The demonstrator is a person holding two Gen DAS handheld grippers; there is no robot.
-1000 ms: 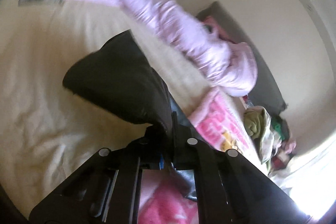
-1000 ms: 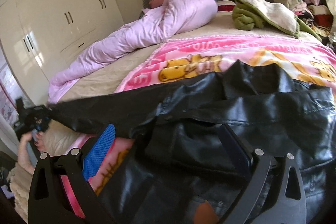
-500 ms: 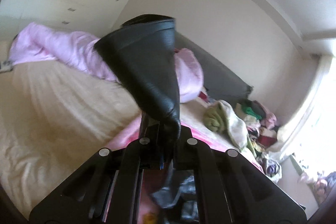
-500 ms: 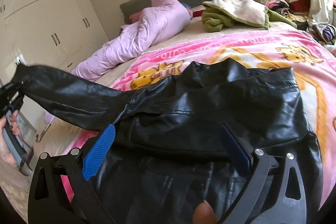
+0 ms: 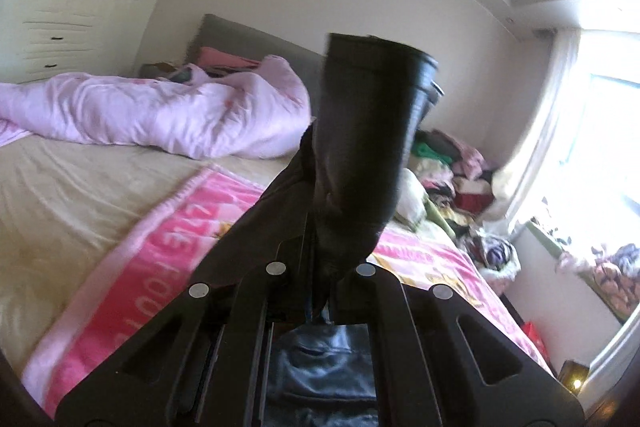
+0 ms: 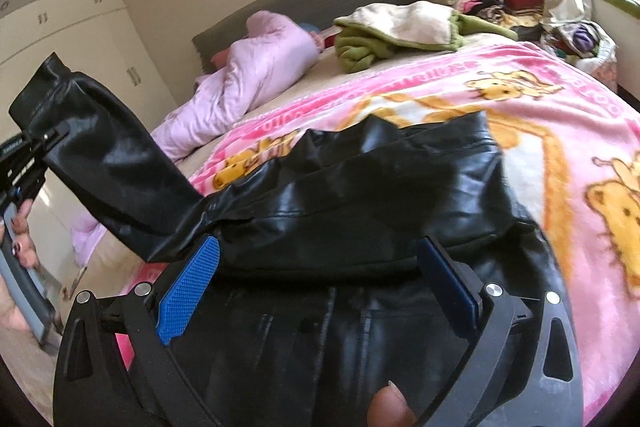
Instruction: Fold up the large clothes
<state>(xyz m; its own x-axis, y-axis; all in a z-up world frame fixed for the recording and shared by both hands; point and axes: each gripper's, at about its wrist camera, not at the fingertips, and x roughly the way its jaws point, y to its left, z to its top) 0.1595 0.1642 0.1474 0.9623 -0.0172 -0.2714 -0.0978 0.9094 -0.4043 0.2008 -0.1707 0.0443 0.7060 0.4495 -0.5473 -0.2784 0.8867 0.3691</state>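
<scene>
Now lifted: sleeve (image 6: 100, 163) of the black leather jacket (image 6: 360, 195), raised clear of the bed (image 5: 72, 195) and swung from far out on the left toward the body of the garment, where a second ago it lay stretched flat across the sheet. Clamped tight in the left tool (image 5: 320, 291), jaws closed on the cuff end, which stands up in front of that camera. Right tool (image 6: 320, 291) wide open, gripping nothing, hovering just over the near hem of the jacket, which lies spread on the pink cartoon blanket (image 6: 560, 131). Likely mid-fold: sleeve on its way across the chest. Next, probably, laying it flat along the body and letting go without dragging the shoulder. Stiff, slick leather; apt to spring back unless pressed down.
</scene>
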